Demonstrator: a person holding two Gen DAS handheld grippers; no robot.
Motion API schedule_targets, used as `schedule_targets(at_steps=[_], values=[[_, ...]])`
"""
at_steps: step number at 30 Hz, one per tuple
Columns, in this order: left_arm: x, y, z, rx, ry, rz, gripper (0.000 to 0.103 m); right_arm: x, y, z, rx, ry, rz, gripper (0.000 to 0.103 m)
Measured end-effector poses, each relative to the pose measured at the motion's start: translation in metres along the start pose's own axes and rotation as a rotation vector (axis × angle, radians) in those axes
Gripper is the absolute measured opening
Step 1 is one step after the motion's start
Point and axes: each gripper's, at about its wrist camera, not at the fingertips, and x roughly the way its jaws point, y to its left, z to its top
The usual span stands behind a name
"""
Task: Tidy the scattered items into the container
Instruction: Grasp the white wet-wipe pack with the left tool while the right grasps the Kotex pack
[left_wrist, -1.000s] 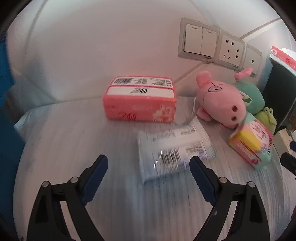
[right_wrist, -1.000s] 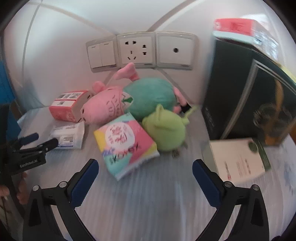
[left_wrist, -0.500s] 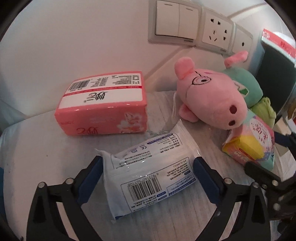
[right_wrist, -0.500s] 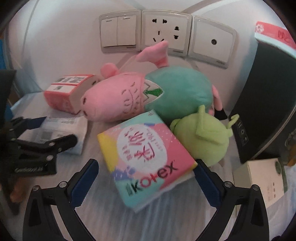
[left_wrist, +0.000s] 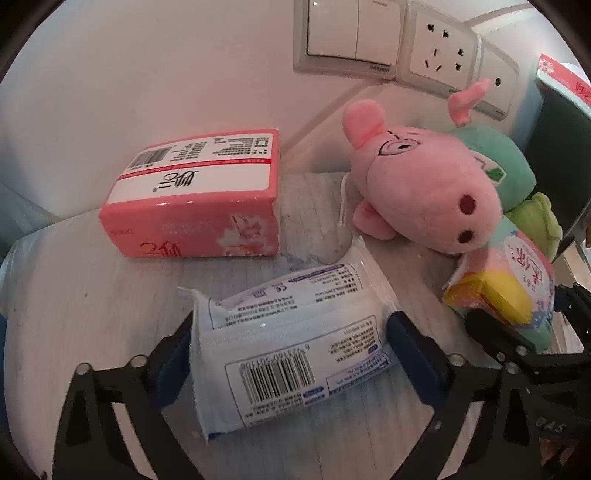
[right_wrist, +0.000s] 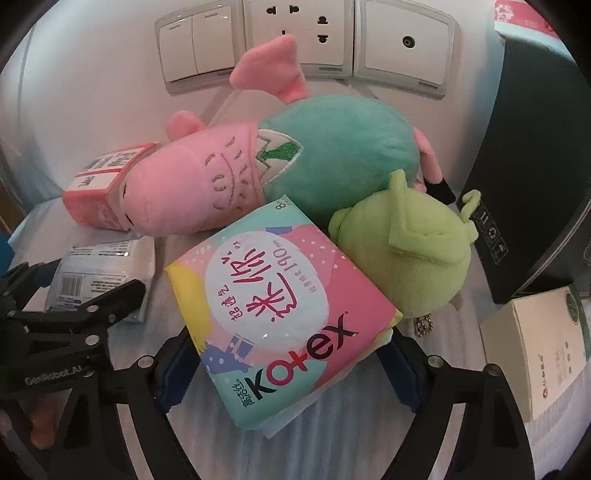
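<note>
My left gripper (left_wrist: 291, 354) is open, its jaws on either side of a white and blue mask packet (left_wrist: 291, 350) lying flat on the table. My right gripper (right_wrist: 288, 354) is open, its jaws on either side of a colourful Kotex pack (right_wrist: 280, 306). A pink tissue pack (left_wrist: 192, 199) lies behind the mask packet. A pink and teal plush pig (right_wrist: 266, 166) and a green plush toy (right_wrist: 406, 251) lie against the wall behind the Kotex pack. The left gripper also shows in the right wrist view (right_wrist: 74, 295), beside the mask packet (right_wrist: 99, 273).
Wall switches and sockets (right_wrist: 295, 40) are right behind the toys. A tall dark box (right_wrist: 535, 177) stands at the right with a red pack (right_wrist: 517, 14) on top. A white box (right_wrist: 535, 343) lies at the right front.
Both grippers have moved forward and down. The mask packet now lies between the left jaws and the Kotex pack between the right jaws. Both stay open.
</note>
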Motion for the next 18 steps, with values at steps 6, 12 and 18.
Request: schedule_targets(at_steps=[6, 12, 18], values=[[-0.018, -0.002, -0.018, -0.052, -0.029, 0.038, 0.088, -0.011, 0.007, -0.015, -0.026, -0.001, -0.030, 0.084], [-0.056, -0.012, -0.044, -0.015, -0.087, 0.092, 0.085, -0.042, 0.006, -0.032, -0.016, -0.022, -0.023, 0.083], [-0.134, -0.015, -0.056, -0.036, -0.156, 0.123, 0.085, -0.104, 0.013, -0.042, -0.038, -0.072, -0.019, 0.083]])
